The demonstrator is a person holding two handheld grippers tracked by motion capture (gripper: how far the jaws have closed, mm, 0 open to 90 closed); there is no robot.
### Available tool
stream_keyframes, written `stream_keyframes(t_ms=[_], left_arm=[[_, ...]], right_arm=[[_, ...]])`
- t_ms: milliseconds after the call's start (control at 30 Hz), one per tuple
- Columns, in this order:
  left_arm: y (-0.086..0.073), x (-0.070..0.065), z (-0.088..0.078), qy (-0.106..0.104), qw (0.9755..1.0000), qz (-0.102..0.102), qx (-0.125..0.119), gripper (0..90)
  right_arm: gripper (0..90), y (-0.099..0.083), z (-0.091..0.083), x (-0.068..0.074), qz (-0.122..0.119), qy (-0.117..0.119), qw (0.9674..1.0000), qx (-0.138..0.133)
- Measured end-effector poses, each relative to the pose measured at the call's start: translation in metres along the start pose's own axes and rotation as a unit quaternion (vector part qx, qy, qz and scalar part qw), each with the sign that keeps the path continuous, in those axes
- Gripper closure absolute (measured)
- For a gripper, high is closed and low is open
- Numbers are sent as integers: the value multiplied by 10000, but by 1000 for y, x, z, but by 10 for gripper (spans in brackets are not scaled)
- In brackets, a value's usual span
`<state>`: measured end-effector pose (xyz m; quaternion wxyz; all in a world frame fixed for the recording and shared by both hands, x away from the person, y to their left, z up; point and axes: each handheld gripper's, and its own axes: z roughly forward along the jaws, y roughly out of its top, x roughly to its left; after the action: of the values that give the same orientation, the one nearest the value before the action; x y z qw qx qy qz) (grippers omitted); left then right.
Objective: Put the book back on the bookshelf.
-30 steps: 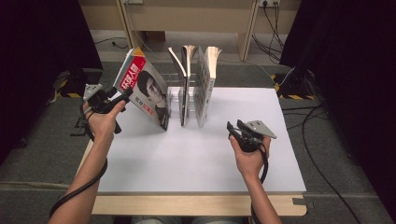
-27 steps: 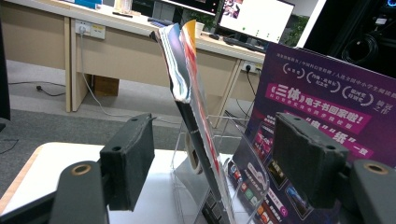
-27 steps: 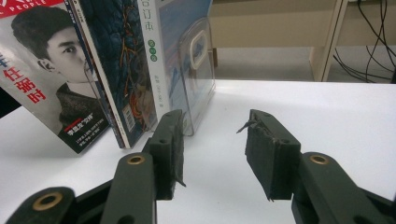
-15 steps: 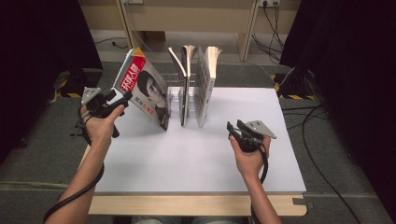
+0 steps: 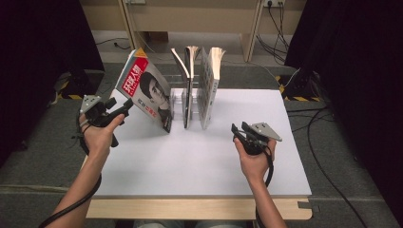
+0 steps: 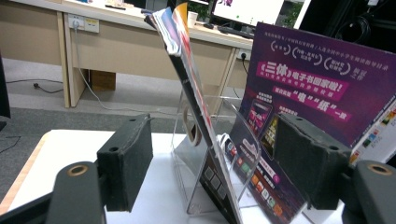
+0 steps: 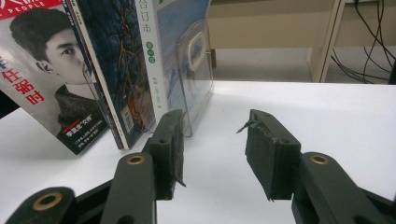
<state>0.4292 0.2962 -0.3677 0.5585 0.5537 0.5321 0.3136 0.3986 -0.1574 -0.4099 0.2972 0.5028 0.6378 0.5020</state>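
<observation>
Here the left hand-held gripper (image 5: 124,105) is at the left edge of the leaning magazine (image 5: 148,92). In the left gripper view its jaws stand wide apart with the magazine between them, the pads (image 6: 126,163) not pressing, so it is released. The magazine leans to the left, its foot in the clear rack (image 5: 177,100) at the back of the white surface (image 5: 199,156), beside two upright books (image 5: 197,85). I think it leans because its slot is wide. The right hand-held gripper (image 5: 236,130) waits, released and empty, probably until it is needed.

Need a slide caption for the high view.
Left gripper open beside the leaning magazine; right gripper open over the table.
</observation>
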Motion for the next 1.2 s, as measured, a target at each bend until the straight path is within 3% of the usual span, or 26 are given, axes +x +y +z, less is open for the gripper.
stream_keyframes(t_ms=[1200], left_arm=[[-43, 12, -38, -62, 9997, -8, 219, 244]], right_arm=[[563, -1, 0, 0, 6, -26, 10000, 28]])
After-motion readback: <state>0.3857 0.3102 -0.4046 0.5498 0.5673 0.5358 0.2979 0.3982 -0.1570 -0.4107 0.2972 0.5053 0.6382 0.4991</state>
